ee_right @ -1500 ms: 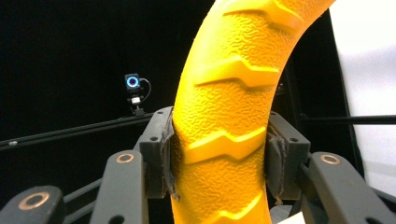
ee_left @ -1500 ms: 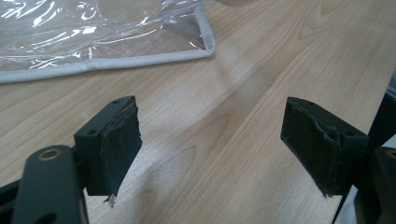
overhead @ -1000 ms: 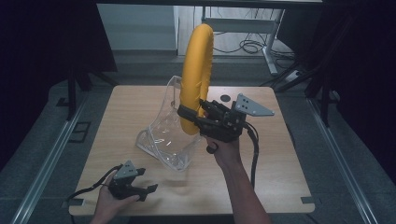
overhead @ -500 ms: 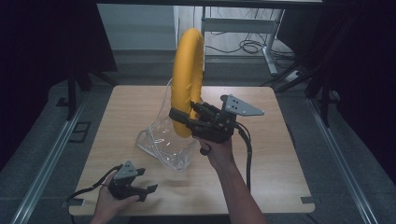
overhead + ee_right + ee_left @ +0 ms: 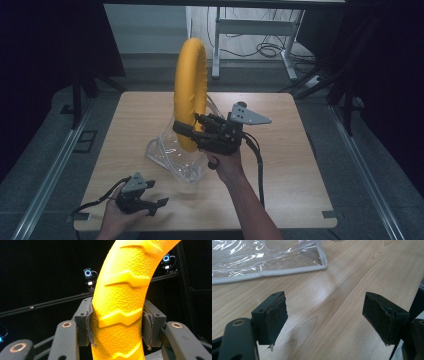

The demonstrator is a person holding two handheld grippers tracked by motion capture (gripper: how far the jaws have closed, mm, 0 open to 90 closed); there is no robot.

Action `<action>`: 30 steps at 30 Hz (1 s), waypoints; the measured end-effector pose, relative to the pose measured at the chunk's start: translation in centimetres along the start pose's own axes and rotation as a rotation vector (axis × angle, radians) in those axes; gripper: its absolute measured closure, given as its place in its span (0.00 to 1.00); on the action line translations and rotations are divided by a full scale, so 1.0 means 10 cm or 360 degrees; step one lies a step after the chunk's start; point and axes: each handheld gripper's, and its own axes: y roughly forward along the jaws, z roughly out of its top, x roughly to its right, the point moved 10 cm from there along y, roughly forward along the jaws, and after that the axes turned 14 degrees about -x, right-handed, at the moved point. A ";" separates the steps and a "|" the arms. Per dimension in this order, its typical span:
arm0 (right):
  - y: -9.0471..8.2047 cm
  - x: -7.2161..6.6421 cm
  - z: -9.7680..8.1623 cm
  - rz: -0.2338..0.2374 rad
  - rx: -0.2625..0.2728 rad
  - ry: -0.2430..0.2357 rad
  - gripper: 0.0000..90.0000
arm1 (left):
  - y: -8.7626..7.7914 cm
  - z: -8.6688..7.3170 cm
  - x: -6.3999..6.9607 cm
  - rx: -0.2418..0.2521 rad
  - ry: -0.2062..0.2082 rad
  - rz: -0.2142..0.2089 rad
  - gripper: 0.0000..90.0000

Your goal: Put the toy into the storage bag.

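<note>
The yellow ring (image 5: 190,92) stands upright on edge above the middle of the table (image 5: 300,165), its lower part sunk in the mouth of the clear plastic bag (image 5: 172,155); in the right gripper view its ribbed, pebbled surface (image 5: 120,315) fills the gap between the jaws, both pads pressed hard against its sides. The right gripper (image 5: 186,131) so pinches the ring low on its near side, coming in from the right. To do this step well, I judge, the ring should go down straight through the opening and not drag on the soft rim, which could fold shut; the grip should hold until the ring rests on the bag's floor. The bag itself stands crumpled and open-topped, left of centre; apart from the ring's lower arc I can make out nothing inside it. At the near left, the left gripper (image 5: 155,202) rests on the wood, jaws spread wide on nothing, the bag's grey-edged corner (image 5: 322,262) lying just beyond them.
</note>
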 end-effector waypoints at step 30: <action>0.19 0.25 -0.53 0.0003 -0.0160 0.0154 0.57 | 0.02 -0.02 0.00 -0.0017 0.0019 0.0009 0.22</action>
